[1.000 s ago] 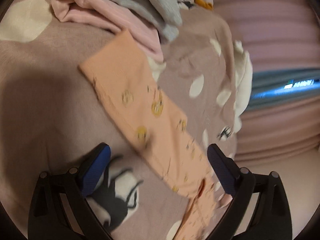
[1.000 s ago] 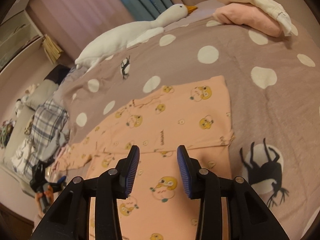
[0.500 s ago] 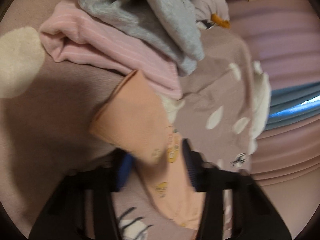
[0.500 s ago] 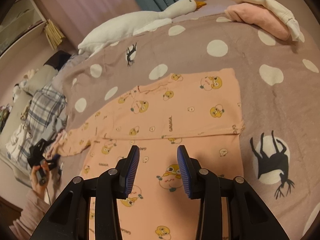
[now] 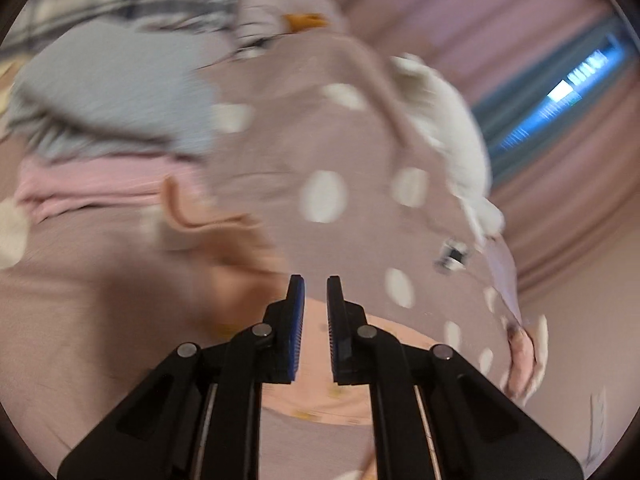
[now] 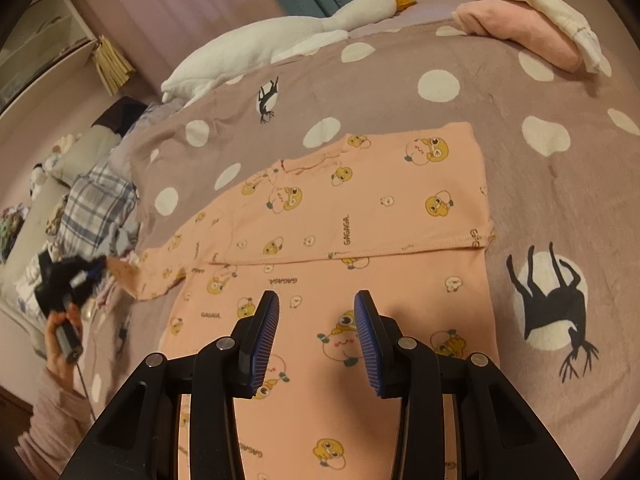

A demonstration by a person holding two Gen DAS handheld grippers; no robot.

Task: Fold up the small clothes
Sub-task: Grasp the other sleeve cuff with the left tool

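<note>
A peach printed top (image 6: 360, 208) lies flat on the spotted mauve bedspread (image 6: 540, 92), its lower part doubled over along a straight hem line; one sleeve (image 6: 160, 264) stretches away to the left edge of the bed. The right gripper (image 6: 316, 312) hovers over the near panel of the top with its blue pads parted and nothing between them. At the sleeve's cuff, the left gripper (image 6: 90, 270) — carried in a hand (image 6: 60, 336) with a pink sleeve — has its tip at the fabric and the cuff end appears raised. In the blurred left wrist view the jaws of the left gripper (image 5: 315, 280) are closing, a narrow gap showing between the pads; peach cloth hangs just beside and under them, but whether it is pinched cannot be told. Beyond lie a pile of pink and grey clothes (image 5: 112, 128) and a plush goose (image 6: 280, 36) — the goose along the far bed edge.
</note>
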